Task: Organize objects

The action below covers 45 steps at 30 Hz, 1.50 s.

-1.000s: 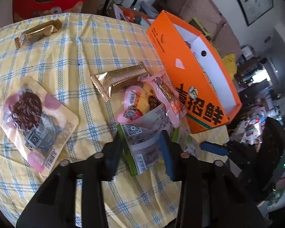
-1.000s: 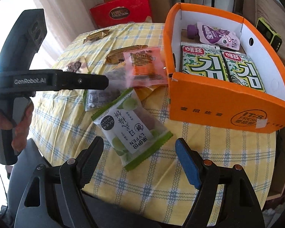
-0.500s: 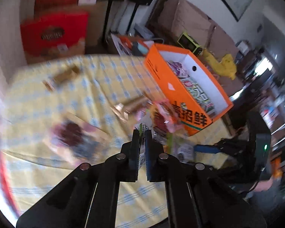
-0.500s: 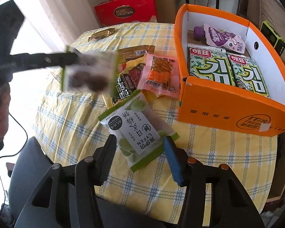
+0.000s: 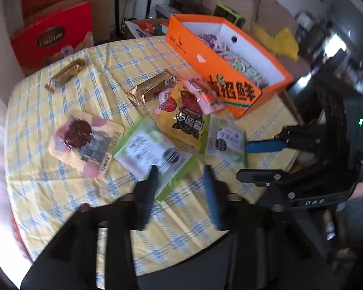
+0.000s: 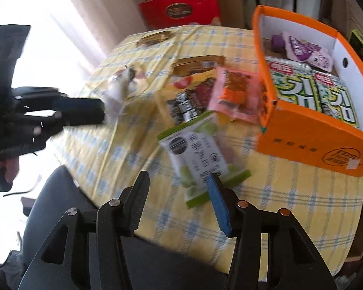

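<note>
Snack packets lie on the yellow checked tablecloth (image 5: 60,188). My left gripper (image 5: 181,174) is open; a green-edged packet (image 5: 155,154) lies flat just beyond its fingertips, apart from them. A second green packet (image 5: 223,139) lies to its right, near my right gripper's blue pad (image 5: 263,146). In the right wrist view my right gripper (image 6: 179,181) is open over the table edge, its blue finger at the near end of that green packet (image 6: 200,154). The orange box (image 6: 309,130) holds green packs and a purple pouch (image 6: 307,52). The left gripper shows at the left (image 6: 84,111).
A pink packet with a dark cake (image 5: 84,140), a yellow packet (image 5: 186,120), a pink-orange packet (image 6: 237,94) and two gold bars (image 5: 152,89) (image 5: 65,73) lie on the table. A red gift box (image 5: 53,38) stands behind it.
My left gripper, shut on the green-edged packet and lifted half a second ago, has opened; the packet now lies on the table. My right gripper has narrowed and drawn back slightly.
</note>
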Each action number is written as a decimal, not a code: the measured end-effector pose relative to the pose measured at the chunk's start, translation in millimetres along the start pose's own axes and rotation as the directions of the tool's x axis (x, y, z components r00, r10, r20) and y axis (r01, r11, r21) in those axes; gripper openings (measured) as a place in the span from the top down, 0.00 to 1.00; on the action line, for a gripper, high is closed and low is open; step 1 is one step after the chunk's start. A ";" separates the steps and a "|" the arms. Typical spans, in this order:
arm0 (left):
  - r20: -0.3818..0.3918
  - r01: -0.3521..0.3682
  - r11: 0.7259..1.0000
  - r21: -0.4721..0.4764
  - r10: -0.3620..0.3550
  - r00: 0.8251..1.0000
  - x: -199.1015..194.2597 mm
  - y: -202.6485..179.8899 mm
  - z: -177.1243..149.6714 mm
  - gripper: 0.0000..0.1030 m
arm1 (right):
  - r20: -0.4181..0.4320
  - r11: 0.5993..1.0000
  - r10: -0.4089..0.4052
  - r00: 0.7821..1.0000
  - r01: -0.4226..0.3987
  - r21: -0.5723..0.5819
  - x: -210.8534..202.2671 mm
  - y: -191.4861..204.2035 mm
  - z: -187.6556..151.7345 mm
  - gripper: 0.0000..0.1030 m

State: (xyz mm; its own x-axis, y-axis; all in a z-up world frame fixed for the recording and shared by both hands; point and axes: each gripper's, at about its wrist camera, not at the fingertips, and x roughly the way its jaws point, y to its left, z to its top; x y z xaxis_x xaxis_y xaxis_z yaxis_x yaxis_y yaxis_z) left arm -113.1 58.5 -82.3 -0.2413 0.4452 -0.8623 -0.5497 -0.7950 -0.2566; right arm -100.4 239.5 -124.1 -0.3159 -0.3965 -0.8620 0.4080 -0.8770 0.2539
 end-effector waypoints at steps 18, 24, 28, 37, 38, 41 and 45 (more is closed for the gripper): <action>-0.054 -0.050 0.946 -0.320 0.034 0.998 39.4 41.4 22.4 0.27 | 0.030 0.978 -0.190 0.981 0.191 -0.078 18.7 0.2 16.6 0.32; -0.095 -0.133 0.954 -0.269 0.111 0.989 55.2 24.8 25.9 0.27 | 0.028 0.979 -0.193 0.981 0.195 -0.065 25.5 -4.0 19.5 0.31; -0.106 -0.155 0.952 -0.262 0.131 0.986 62.0 22.1 24.2 0.27 | 0.026 0.973 -0.211 0.977 0.213 -0.086 28.8 -1.6 19.1 0.31; -0.084 -0.194 0.958 -0.213 0.179 0.980 61.4 18.3 21.1 0.41 | 0.029 0.980 -0.194 0.981 0.194 -0.034 23.2 -5.1 22.0 0.51; -0.076 -0.188 0.958 -0.217 0.175 0.982 60.3 18.8 20.0 0.44 | 0.028 0.984 -0.176 0.984 0.177 -0.024 21.8 -6.4 22.2 0.52; -0.060 -0.181 0.959 -0.219 0.172 0.983 54.1 19.0 18.0 0.55 | 0.030 0.985 -0.169 0.985 0.169 -0.019 19.0 -6.3 21.7 0.53; -0.038 -0.170 0.961 -0.218 0.166 0.985 42.3 18.0 14.4 0.60 | 0.046 0.989 -0.145 0.988 0.145 -0.008 10.2 -4.2 19.7 0.54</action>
State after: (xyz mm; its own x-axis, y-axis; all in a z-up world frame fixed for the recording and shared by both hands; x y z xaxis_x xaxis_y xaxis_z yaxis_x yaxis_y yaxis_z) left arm -144.7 68.9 -117.1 -0.2986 0.2913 -0.9088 -0.3133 -0.9294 -0.1950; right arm -122.2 233.8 -125.4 -0.4110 -0.2773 -0.8684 0.3643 -0.9232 0.1224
